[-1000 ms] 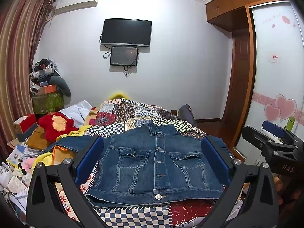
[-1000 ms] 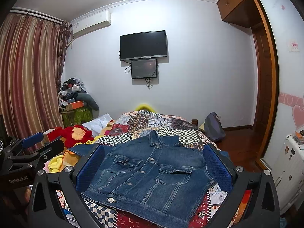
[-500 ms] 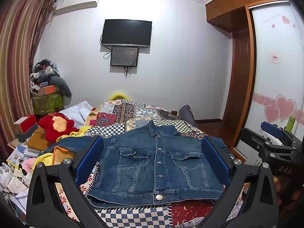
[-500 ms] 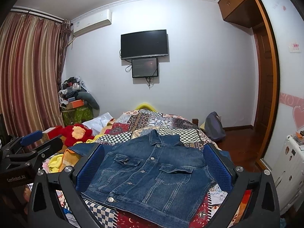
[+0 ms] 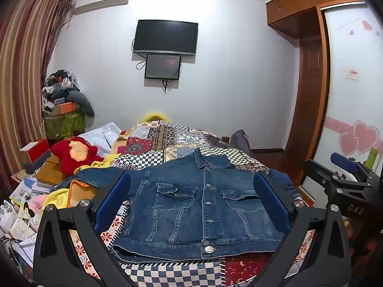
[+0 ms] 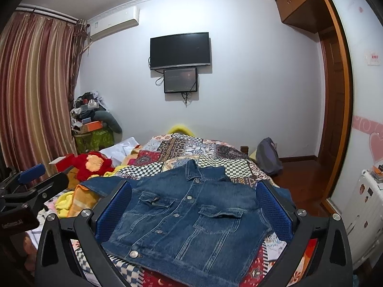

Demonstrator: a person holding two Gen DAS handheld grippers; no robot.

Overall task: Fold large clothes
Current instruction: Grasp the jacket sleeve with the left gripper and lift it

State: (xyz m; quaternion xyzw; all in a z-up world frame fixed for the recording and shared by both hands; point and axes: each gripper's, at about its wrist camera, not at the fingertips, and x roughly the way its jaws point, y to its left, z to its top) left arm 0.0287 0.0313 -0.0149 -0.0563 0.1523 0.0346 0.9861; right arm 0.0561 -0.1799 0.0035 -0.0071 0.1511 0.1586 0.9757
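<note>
A blue denim jacket (image 5: 198, 205) lies flat, buttoned, front side up on the patchwork bedspread (image 5: 177, 141), collar away from me; it also shows in the right wrist view (image 6: 189, 217). One sleeve (image 5: 95, 175) stretches out to the left. My left gripper (image 5: 191, 203) is open and empty, held above the near hem. My right gripper (image 6: 191, 205) is open and empty too, above the near hem. Each gripper shows at the edge of the other's view: the right one (image 5: 344, 179) and the left one (image 6: 31, 186).
A red plush toy (image 5: 71, 154), yellow and orange blankets (image 5: 59, 196) and papers (image 5: 21, 205) lie left of the bed. A wardrobe with a sliding door (image 5: 349, 110) stands on the right. A grey bag (image 6: 268, 157) leans by the bed's far right. A TV (image 5: 165, 37) hangs on the wall.
Both grippers have shifted only slightly; the views have tilted up a little. The jacket has not moved.
</note>
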